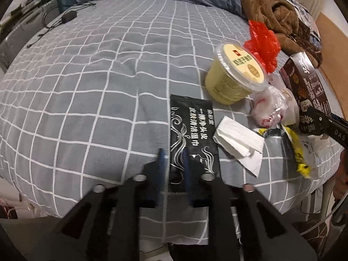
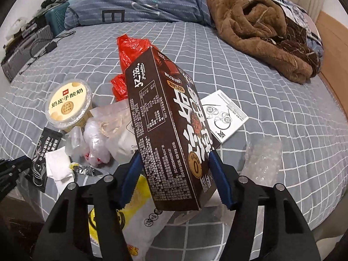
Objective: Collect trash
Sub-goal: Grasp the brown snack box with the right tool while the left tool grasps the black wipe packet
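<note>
Downward and forward, both my tongs pointed steeply at the checked bedspread (image 1: 87, 91). My left gripper (image 1: 173, 158) stood narrow, its blue pads (image 1: 161, 165) astride the near left edge of the black sachet (image 1: 191, 130), which lay flat on the bedspread; whether the pads pressed it I could not tell. My right gripper (image 2: 175, 169) was clamped on the near end of the brown carton (image 2: 165, 130), which stood tilted, its far end raised above the litter.

With the yellow yoghurt tub (image 1: 235, 74) as landmark: the sachet lay just nearer me than the tub, the folded white tissue (image 1: 239, 139) beside the sachet, the red plastic bag (image 1: 263, 41) beyond the tub, crumpled clear plastic (image 1: 271, 106) just to its right.

The right wrist view alone showed a white leaflet (image 2: 226, 117) behind the carton, a clear wrapper (image 2: 261, 158) to the right of the carton, and a yellow-and-white bag (image 2: 139, 215) under my jaws. The left view alone showed the carton from outside, with my right finger against it at the frame's right edge.
</note>
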Demonstrator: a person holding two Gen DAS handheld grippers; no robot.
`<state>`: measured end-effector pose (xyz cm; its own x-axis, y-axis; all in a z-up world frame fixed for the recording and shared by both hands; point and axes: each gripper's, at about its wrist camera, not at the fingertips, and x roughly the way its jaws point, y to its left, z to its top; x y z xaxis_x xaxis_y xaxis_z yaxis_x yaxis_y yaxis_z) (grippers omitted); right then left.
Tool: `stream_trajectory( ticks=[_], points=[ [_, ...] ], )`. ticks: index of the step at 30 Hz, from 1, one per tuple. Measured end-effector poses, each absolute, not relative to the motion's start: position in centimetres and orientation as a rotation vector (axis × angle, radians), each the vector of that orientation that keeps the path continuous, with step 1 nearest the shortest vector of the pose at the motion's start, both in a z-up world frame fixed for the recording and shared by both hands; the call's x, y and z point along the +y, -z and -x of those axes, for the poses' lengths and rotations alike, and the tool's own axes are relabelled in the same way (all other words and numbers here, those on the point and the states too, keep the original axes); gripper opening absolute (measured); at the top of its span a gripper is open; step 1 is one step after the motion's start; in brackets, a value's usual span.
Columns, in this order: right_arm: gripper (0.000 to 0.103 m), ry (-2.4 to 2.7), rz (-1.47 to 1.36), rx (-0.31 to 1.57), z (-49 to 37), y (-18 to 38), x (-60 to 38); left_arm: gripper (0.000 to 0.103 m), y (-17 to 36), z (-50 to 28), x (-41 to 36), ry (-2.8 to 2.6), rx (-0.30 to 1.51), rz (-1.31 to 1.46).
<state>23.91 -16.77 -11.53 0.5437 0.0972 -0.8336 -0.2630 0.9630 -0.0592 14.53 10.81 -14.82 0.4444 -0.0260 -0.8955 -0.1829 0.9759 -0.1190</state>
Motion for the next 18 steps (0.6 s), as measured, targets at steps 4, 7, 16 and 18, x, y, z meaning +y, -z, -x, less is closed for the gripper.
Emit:
stream_trajectory(
  ticks=[4, 7, 16, 18],
  points=[
    [0.057, -0.223, 0.171, 0.971, -23.8, 11.2, -17.4, 0.051, 14.4, -14.7, 9.8, -0.084, 1.093, 0.178],
    [0.055, -0.231, 0.162, 0.965, -23.5, 10.8, -17.6, 0.059, 14.6, -14.9, 8.9, -0.066, 1.106, 0.156],
    [0.054, -0.262, 0.124, 0.962, -22.9, 9.8, -18.7, 0.059, 16.8, -15.8, 7.9, -0.06, 1.171, 0.143],
    [0.053, -0.267, 0.105, 0.972, -23.0, 9.8, -18.9, 0.06, 16.9, -15.9, 7.7, -0.062, 1.179, 0.134]
  ],
)
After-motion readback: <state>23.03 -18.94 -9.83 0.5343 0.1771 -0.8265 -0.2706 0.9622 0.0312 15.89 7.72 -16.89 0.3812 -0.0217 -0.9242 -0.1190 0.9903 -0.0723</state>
